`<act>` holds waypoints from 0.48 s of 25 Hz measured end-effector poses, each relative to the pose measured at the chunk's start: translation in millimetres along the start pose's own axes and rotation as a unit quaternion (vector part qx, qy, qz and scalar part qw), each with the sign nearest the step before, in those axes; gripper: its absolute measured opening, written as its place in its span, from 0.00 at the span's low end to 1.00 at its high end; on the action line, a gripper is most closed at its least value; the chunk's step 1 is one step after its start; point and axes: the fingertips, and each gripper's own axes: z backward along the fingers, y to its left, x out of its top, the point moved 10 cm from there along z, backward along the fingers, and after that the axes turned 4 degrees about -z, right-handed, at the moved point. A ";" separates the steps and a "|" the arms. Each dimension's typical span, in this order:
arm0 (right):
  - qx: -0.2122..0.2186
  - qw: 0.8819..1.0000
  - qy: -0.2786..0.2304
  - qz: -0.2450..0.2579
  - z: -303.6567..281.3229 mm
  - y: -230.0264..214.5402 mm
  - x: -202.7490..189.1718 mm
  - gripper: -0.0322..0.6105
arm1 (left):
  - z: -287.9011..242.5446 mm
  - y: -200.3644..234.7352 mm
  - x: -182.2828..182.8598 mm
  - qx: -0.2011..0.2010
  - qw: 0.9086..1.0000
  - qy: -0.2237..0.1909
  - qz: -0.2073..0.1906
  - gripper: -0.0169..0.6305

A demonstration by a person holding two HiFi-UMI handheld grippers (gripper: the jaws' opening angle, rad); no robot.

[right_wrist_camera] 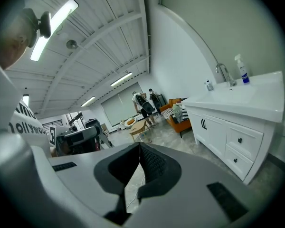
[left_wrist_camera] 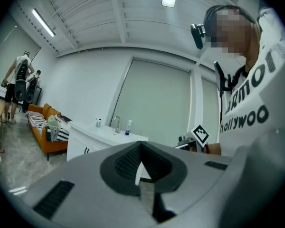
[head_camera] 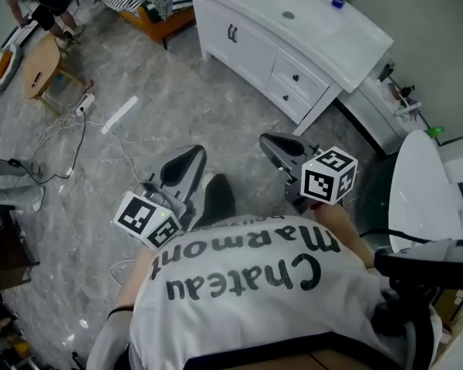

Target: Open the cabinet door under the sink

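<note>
1. Standing well apart from both grippers, the white cabinet (head_camera: 293, 75) keeps its door (head_camera: 251, 52) under the sink (head_camera: 301, 20) shut.
2. Left gripper (head_camera: 190, 154): jaws pressed together, holding nothing.
3. Right gripper (head_camera: 273, 140): jaws closed too, empty, above the grey floor (head_camera: 177, 106).

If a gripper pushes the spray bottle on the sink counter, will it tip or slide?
Probably tips: the bottle is tall and narrow, upright on the counter. It looks like light plastic, so likely easy to lift. The glossy white top may let it slide first.
</note>
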 end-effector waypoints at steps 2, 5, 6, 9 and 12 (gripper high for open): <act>-0.008 1.000 0.001 -0.005 -11.2 -12.0 4.2 0.07 | -14.7 16.1 0.0 -0.009 1.000 0.002 -0.005 0.04; -0.014 1.000 0.007 -0.010 -35.5 -27.6 16.5 0.07 | -37.1 46.8 6.1 -0.019 1.000 0.003 -0.002 0.04; -0.015 1.000 0.008 -0.010 -45.0 -32.2 23.0 0.07 | -44.4 58.3 10.4 -0.022 1.000 0.003 -0.001 0.04; -0.018 1.000 0.000 -0.008 -72.9 -47.1 46.6 0.07 | -66.3 94.5 22.8 -0.032 0.999 0.006 -0.010 0.04; -0.020 1.000 -0.014 -0.007 -99.8 -62.3 70.4 0.07 | -88.2 133.4 35.5 -0.036 0.999 -0.002 -0.011 0.04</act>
